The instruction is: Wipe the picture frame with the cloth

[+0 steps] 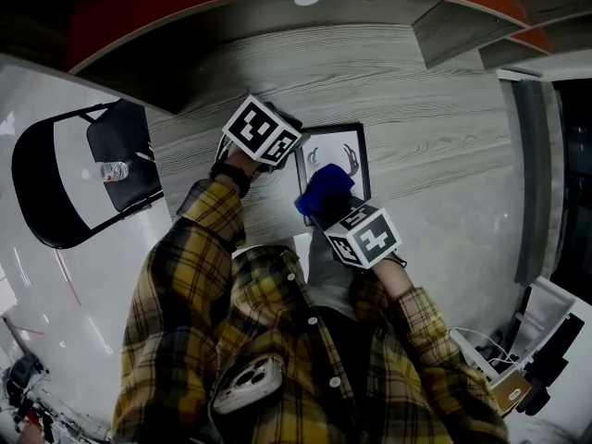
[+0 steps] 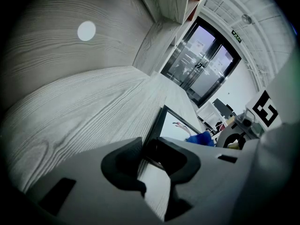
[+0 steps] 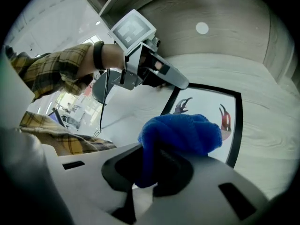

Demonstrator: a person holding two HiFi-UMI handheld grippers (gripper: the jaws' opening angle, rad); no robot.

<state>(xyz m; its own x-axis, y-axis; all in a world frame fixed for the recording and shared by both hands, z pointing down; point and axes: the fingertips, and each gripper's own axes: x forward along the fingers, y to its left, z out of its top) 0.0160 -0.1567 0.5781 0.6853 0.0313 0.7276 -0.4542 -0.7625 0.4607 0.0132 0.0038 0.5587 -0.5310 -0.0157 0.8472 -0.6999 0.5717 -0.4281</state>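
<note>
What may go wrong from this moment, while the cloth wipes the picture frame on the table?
1. The left tongs meet only one corner of the picture frame, so wiping may pivot it on the table.
2. The right tongs pinch the cloth as a small bunch; pressed low, a hard jaw tip may scrape the picture.

Left tongs (image 2: pixel 150 149), right tongs (image 3: pixel 151 150) both clamped

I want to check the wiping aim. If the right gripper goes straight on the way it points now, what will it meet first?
The right gripper aims at the picture frame; the blue cloth in its jaws would likely touch its front first. The gap is unclear.
</note>
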